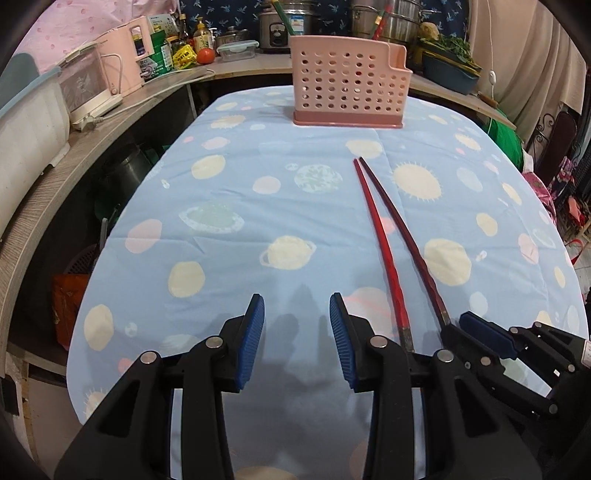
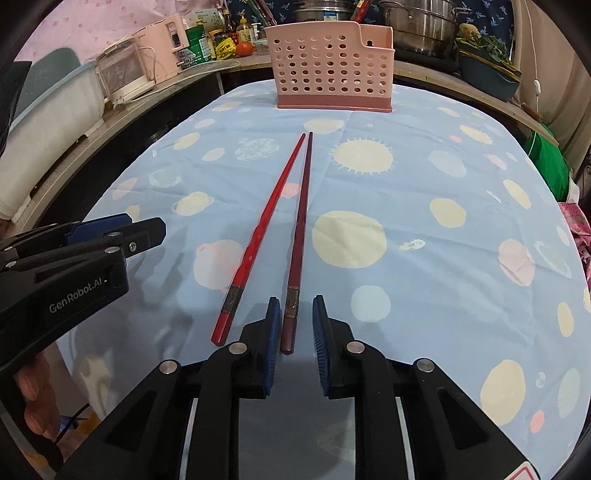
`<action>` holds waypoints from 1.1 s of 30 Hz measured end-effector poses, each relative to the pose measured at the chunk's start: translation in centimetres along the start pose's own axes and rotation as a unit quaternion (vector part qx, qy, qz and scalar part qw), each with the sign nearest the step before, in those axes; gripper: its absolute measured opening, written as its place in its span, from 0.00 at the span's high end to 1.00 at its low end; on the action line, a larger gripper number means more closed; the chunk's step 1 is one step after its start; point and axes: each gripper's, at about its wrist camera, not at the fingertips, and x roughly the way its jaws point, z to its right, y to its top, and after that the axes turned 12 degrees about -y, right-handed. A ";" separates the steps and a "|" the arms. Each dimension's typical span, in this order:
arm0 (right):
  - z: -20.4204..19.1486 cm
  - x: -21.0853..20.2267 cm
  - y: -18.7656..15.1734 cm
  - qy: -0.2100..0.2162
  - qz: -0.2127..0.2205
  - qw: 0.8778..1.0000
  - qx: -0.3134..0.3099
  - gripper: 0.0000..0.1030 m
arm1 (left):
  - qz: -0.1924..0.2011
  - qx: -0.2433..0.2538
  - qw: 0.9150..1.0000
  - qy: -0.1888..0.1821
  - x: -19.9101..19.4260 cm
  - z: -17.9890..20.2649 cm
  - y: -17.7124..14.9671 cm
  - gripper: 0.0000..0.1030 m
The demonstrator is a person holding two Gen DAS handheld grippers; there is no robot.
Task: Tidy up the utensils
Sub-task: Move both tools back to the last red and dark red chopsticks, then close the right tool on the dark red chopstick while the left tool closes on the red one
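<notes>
Two chopsticks lie on the blue planet-print tablecloth (image 2: pixel 406 206), tips pointing at a pink perforated utensil holder (image 2: pixel 332 70) at the far edge. The bright red chopstick (image 2: pixel 264 229) lies left of the dark maroon chopstick (image 2: pixel 300 229). My right gripper (image 2: pixel 294 325) is open, its jaws on either side of the maroon chopstick's thick end, not closed on it. My left gripper (image 1: pixel 297 321) is open and empty, just left of the red chopstick (image 1: pixel 380 236) and maroon chopstick (image 1: pixel 406 236). The holder (image 1: pixel 349 85) also shows in the left wrist view. The right gripper (image 1: pixel 487 334) appears there at lower right.
A counter wraps around the table's back and left, with a pink appliance (image 1: pixel 122 59), bottles, a tomato (image 1: pixel 205 55), metal pots (image 2: pixel 421 26) and a dish of greens (image 2: pixel 487 66). The left gripper (image 2: pixel 110 236) shows at the left of the right wrist view.
</notes>
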 end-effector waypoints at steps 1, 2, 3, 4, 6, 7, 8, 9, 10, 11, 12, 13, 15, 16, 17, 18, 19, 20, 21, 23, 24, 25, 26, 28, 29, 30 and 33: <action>0.1 0.1 -0.1 0.000 -0.002 1.000 0.001 0.90 | -0.002 0.001 1.000 -0.001 0.1 0.1 -0.1 0.66; 0.2 0.2 -0.1 -0.001 -0.002 1.000 0.003 0.93 | -0.005 0.004 1.000 -0.003 0.2 0.3 -0.2 0.66; 0.3 0.1 -0.1 -0.002 -0.002 1.000 0.005 0.93 | -0.006 0.006 1.000 -0.005 0.3 0.5 -0.3 0.66; 0.5 0.1 -0.1 -0.003 -0.002 1.000 0.009 0.93 | -0.009 0.008 1.000 -0.007 0.4 0.7 -0.3 0.66; 1.0 0.1 -0.1 -0.007 -0.001 1.000 0.015 0.93 | -0.013 0.012 1.000 -0.011 0.6 1.1 -0.4 0.66; 1.3 0.1 -0.1 -0.007 -0.001 1.000 0.018 0.93 | -0.015 0.014 1.000 -0.014 0.7 1.3 -0.5 0.66; 1.6 0.0 -0.1 -0.008 -0.001 1.000 0.023 0.93 | -0.017 0.016 1.000 -0.017 0.8 1.5 -0.5 0.65; 1.8 0.0 -0.1 -0.010 0.000 1.000 0.027 0.93 | -0.019 0.017 0.999 -0.020 0.9 1.8 -0.5 0.65; 2.2 -0.1 -0.1 -0.011 0.000 0.999 0.032 0.93 | -0.022 0.019 0.999 -0.025 1.1 2.1 -0.6 0.63; 2.5 -0.2 0.0 -0.011 0.001 0.999 0.037 0.93 | -0.025 0.020 0.999 -0.030 1.2 2.3 -0.7 0.59; 2.8 -0.2 0.0 -0.011 0.001 0.999 0.040 0.93 | -0.029 0.019 0.999 -0.037 1.4 2.5 -0.7 0.57; 3.0 -0.3 0.0 -0.012 0.002 0.999 0.042 0.93 | -0.032 0.020 0.998 -0.042 1.6 2.8 -0.8 0.55; 3.3 -0.3 0.1 -0.011 0.002 0.999 0.045 0.93 | -0.036 0.022 0.998 -0.049 1.9 3.3 -1.0 0.54; 3.5 -0.3 0.0 -0.011 0.002 0.999 0.046 0.93 | -0.040 0.024 0.998 -0.053 2.2 3.6 -1.0 0.54; 3.5 -0.3 0.0 -0.010 0.001 0.999 0.047 0.93 | -0.043 0.024 0.997 -0.057 2.4 3.7 -1.1 0.54; 3.6 -0.2 -0.1 -0.009 0.001 0.999 0.048 0.93 | -0.047 0.023 0.997 -0.060 2.7 3.8 -1.2 0.54; 3.7 -0.2 -0.1 -0.007 0.000 0.999 0.049 0.93 | -0.052 0.021 0.996 -0.063 3.0 3.9 -1.2 0.54; 3.7 -0.1 -0.2 -0.005 -0.002 0.999 0.051 0.93 | -0.052 0.021 0.997 -0.062 3.1 4.0 -1.3 0.54; 3.7 -0.1 -0.2 -0.003 -0.003 0.999 0.052 0.93 | -0.049 0.023 0.997 -0.059 3.1 4.1 -1.3 0.54; 3.7 0.0 -0.3 -0.002 -0.005 0.999 0.052 0.93 | -0.048 0.025 0.997 -0.058 3.1 4.2 -1.3 0.54; 3.7 0.0 -0.2 -0.002 -0.005 0.999 0.052 0.93 | -0.048 0.025 0.997 -0.057 3.1 4.2 -1.3 0.54; 3.7 0.1 -0.2 -0.001 -0.005 0.999 0.051 0.93 | -0.047 0.025 0.997 -0.057 3.1 4.2 -1.3 0.54; 3.7 0.1 -0.2 -0.001 -0.006 0.999 0.052 0.93 | -0.046 0.026 0.997 -0.056 3.1 4.2 -1.4 0.56; 3.7 0.1 -0.2 -0.001 -0.006 0.999 0.052 0.93 | -0.045 0.027 0.997 -0.057 3.0 4.2 -1.5 0.64; 3.7 0.1 -0.2 -0.001 -0.007 0.999 0.052 0.93 | -0.045 0.028 0.997 -0.057 2.9 4.1 -1.5 0.71; 3.7 0.1 -0.3 -0.001 -0.007 0.999 0.052 0.93 | -0.045 0.029 0.997 -0.058 2.9 4.1 -1.5 0.74; 3.7 0.1 -0.2 0.000 -0.006 0.999 0.051 0.93 | -0.047 0.026 0.996 -0.067 2.8 3.9 -1.5 0.91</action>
